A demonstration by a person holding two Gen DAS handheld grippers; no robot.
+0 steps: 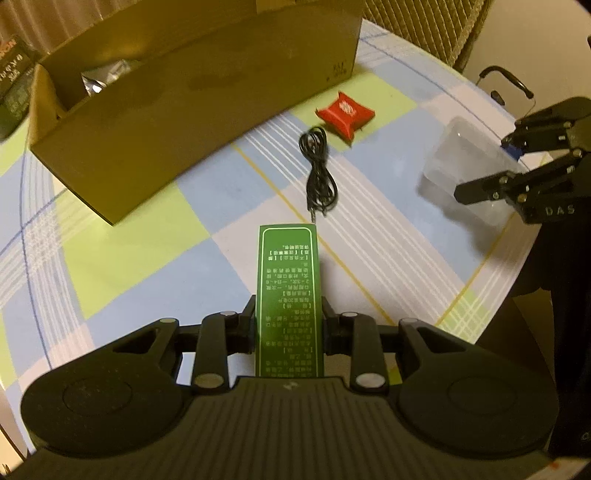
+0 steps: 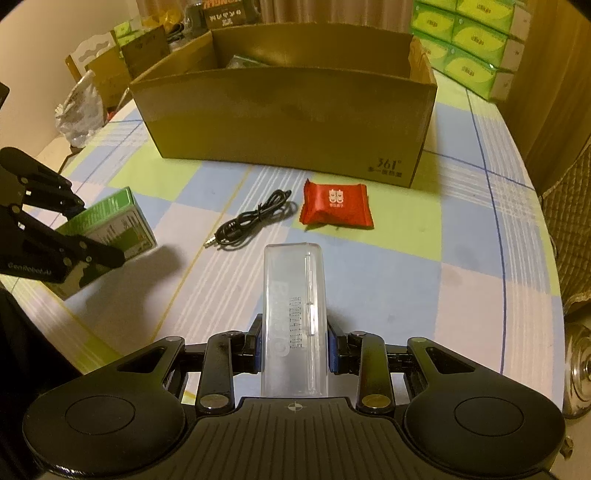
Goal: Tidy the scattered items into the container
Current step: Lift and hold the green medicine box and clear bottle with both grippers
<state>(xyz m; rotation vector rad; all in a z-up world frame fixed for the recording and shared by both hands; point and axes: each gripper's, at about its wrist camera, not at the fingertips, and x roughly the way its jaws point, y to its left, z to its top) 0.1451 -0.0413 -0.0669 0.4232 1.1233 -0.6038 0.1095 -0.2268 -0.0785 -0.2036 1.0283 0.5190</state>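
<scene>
My left gripper (image 1: 289, 325) is shut on a green box (image 1: 288, 295) with white print, held above the table; it also shows in the right wrist view (image 2: 110, 229). My right gripper (image 2: 294, 349) is shut on a clear plastic case (image 2: 294, 317), also seen in the left wrist view (image 1: 461, 166). An open cardboard box (image 2: 288, 110) stands at the back of the table, with some items inside. A coiled black cable (image 2: 255, 221) and a red sachet (image 2: 336, 205) lie on the checked cloth in front of it.
The round table's edge (image 2: 546, 258) curves on the right. Stacked green tissue packs (image 2: 469, 40) stand behind the box at right. Small boxes and a plastic bag (image 2: 79, 110) sit at the back left. A wicker chair (image 1: 436, 29) stands beyond the table.
</scene>
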